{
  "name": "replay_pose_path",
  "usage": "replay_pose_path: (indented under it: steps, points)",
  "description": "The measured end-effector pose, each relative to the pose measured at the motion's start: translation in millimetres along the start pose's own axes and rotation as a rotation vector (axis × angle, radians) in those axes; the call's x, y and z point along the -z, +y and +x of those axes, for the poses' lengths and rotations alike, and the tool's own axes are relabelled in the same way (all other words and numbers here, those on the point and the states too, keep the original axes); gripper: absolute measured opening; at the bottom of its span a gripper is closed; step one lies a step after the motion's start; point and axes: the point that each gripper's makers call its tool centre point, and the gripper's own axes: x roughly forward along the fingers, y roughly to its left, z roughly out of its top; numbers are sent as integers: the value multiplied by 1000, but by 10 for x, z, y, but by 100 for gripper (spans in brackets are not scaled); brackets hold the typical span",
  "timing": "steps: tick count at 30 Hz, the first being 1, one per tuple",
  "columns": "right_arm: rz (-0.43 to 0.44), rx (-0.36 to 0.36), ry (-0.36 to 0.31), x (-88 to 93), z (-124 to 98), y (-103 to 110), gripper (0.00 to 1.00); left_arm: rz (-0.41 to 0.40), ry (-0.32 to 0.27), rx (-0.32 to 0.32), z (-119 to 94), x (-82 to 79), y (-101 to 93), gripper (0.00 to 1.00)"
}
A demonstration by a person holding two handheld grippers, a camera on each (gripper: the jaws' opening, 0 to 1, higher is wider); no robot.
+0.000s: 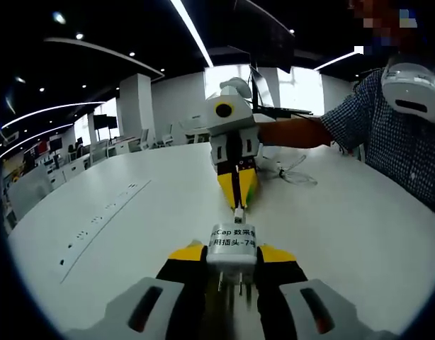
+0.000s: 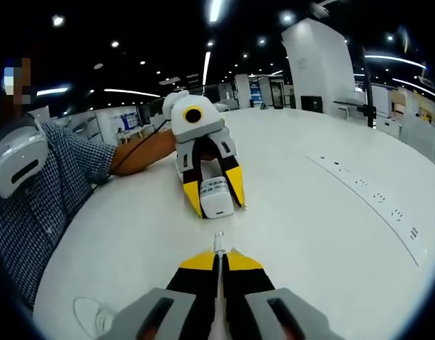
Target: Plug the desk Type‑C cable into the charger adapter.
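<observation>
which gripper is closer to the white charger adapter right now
Left. The left gripper is shut on the charger adapter, its fingers clamping both sides. The right gripper faces it across a small gap, shut on the Type-C cable plug aimed at the adapter.

Views face each other low, close over shared white table (image 1: 359, 234).

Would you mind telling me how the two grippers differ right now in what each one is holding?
The left gripper clamps a blocky white charger adapter with a printed label; the right gripper pinches the slim Type-C cable plug. The left gripper's jaws stand apart around the adapter's body, while the right gripper's jaws sit nearly together on the plug. Both are yellow-tipped, face each other above the white table, and their loads are not yet joined.
</observation>
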Motion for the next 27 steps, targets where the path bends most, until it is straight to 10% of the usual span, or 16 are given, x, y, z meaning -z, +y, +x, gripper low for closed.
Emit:
replay_pose_path:
  steps: [27]
  points:
    - [-25,-26,11,-109,191,-3,6,6,-2,10,24,-10,-43,27]
